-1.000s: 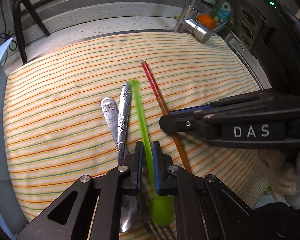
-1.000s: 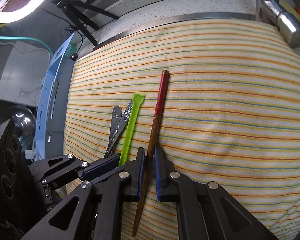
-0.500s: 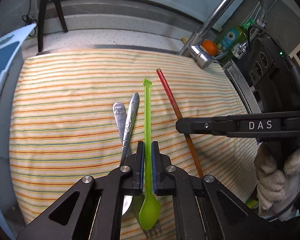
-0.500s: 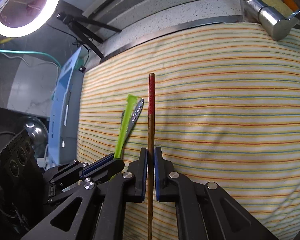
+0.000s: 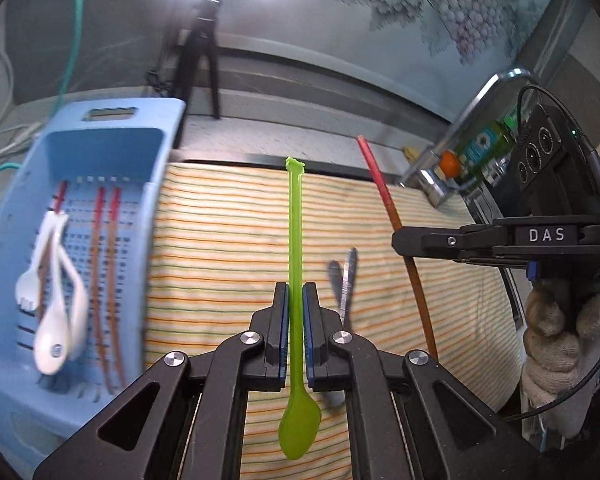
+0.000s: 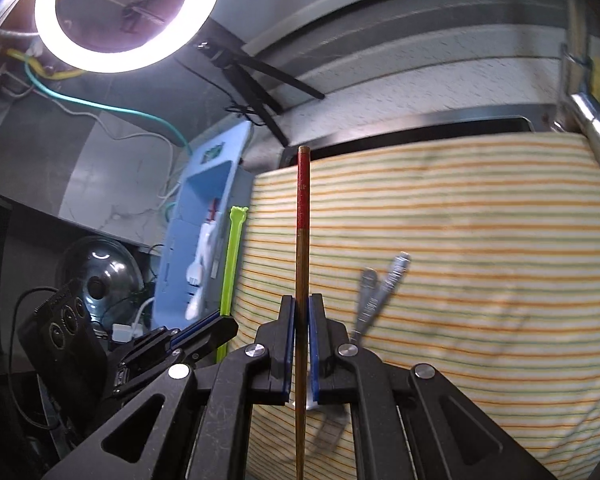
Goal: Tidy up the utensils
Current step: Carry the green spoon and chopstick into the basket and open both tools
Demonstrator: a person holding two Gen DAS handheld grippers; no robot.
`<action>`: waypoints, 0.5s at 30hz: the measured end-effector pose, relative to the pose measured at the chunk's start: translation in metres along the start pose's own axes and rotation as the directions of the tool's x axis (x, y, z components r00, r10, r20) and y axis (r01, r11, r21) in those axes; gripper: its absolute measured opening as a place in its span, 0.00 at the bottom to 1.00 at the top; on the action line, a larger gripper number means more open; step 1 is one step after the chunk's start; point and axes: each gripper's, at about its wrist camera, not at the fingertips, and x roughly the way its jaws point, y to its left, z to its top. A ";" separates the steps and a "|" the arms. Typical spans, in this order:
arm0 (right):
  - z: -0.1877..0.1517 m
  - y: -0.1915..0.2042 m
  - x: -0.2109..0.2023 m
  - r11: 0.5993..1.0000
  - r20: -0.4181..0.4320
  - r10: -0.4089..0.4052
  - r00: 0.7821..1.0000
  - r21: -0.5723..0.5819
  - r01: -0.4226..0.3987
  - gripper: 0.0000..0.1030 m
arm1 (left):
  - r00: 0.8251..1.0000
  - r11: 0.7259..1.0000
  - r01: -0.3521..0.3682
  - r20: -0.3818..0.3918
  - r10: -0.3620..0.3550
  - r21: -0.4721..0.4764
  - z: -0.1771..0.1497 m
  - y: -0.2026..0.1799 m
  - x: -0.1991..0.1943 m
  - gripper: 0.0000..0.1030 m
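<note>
The striped orange-and-green cloth [image 5: 228, 240] is lying wide and mostly bare, its far edge ending at a dark sink rim and a speckled counter, its left edge meeting the pale blue slotted plastic basket [image 5: 140, 184], its right edge reaching toward the chrome tap [image 6: 592, 120]. The left gripper [image 5: 296, 300] is clamping together on the slim translucent lime-green plastic spoon [image 5: 295, 240], gripping the handle near its middle, the bowl hanging near the camera and the notched tip pointing far. The right gripper [image 6: 301, 312] is pinching the long brown wooden chopstick with a red top [image 6: 302, 240], the red end pointing far. Both are being held clear above the cloth. Two engraved silver metal utensils [image 6: 380, 288] are lying crossed on the cloth, right of the chopstick. White plastic spoons [image 5: 56, 304] and red-tipped chopsticks [image 5: 104, 264] are lying in the basket
</note>
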 end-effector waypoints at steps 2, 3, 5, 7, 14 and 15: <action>0.005 0.018 0.008 1.000 0.003 0.017 1.000 -0.021 -0.017 0.06 | 1.000 1.000 -0.021 0.016 0.021 -0.016 0.002 0.013 -0.009 0.05; 0.006 0.025 0.011 0.999 0.001 0.025 1.000 -0.029 -0.025 0.06 | 0.999 0.999 -0.032 0.024 0.033 -0.026 0.003 0.022 -0.013 0.05; 0.011 0.042 0.021 0.998 -0.006 0.042 0.999 -0.048 -0.043 0.06 | 0.998 0.998 -0.049 0.036 0.051 -0.047 0.004 0.037 -0.021 0.05; 0.013 0.056 0.032 0.996 -0.010 0.056 0.998 -0.063 -0.056 0.06 | 0.997 0.996 -0.064 0.048 0.067 -0.067 0.005 0.049 -0.025 0.05; 0.026 0.099 0.072 0.992 -0.037 0.084 0.996 -0.092 -0.087 0.06 | 0.990 0.985 -0.113 0.069 0.122 -0.127 0.011 0.091 -0.036 0.05; 0.029 0.104 0.078 0.991 -0.041 0.092 0.995 -0.091 -0.095 0.06 | 0.990 0.984 -0.115 0.070 0.125 -0.136 0.011 0.095 -0.035 0.05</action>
